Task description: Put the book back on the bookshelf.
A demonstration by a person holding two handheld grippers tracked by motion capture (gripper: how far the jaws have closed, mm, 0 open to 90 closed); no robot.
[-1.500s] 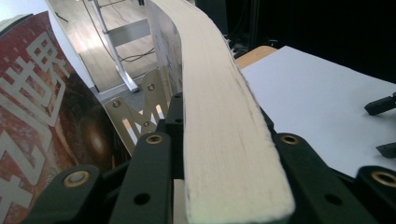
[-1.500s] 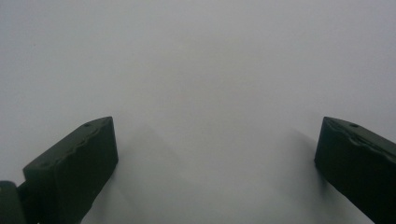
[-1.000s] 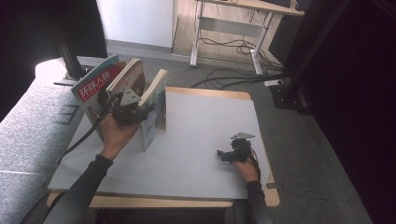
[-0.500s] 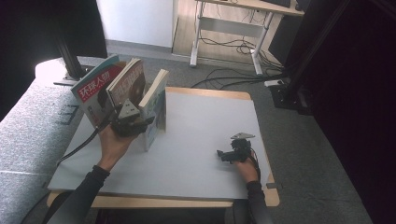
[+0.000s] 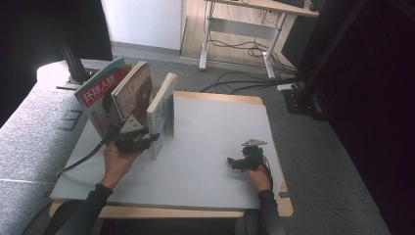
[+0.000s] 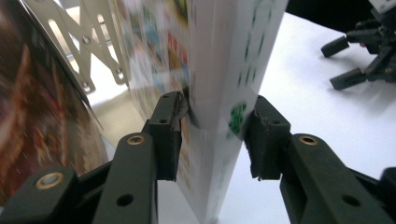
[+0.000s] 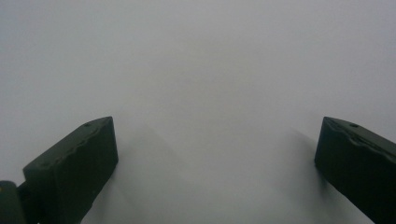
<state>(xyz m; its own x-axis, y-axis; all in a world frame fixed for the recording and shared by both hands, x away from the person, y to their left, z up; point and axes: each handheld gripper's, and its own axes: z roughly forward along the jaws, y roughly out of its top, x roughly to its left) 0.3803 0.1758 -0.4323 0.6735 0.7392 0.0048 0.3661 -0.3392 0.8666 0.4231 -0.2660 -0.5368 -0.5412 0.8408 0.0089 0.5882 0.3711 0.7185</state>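
A thick white book (image 5: 161,110) with green print stands upright on the white table (image 5: 215,127), to the right of two leaning ones. My left gripper (image 5: 147,139) is low at its near edge. In the left gripper view the book (image 6: 224,56) sits between the jaws, which have just been closing, and both pads (image 6: 170,121) press on its covers. My right gripper (image 5: 234,163) rests at the table's right side, held by a hand. Its jaws (image 7: 217,154) are open over bare white surface, with nothing between them.
A magazine with a red title (image 5: 100,98) and a dark-covered book (image 5: 133,93) lean at the table's left rear. A white folding rack (image 6: 79,42) stands behind them. A grey couch (image 5: 29,137) flanks the table's left. My right gripper (image 6: 359,56) lies beyond the book.
My left hand has sunk along the white book's near edge, from mid-height to near the table. The book itself stands where it did. The right hand has not moved.
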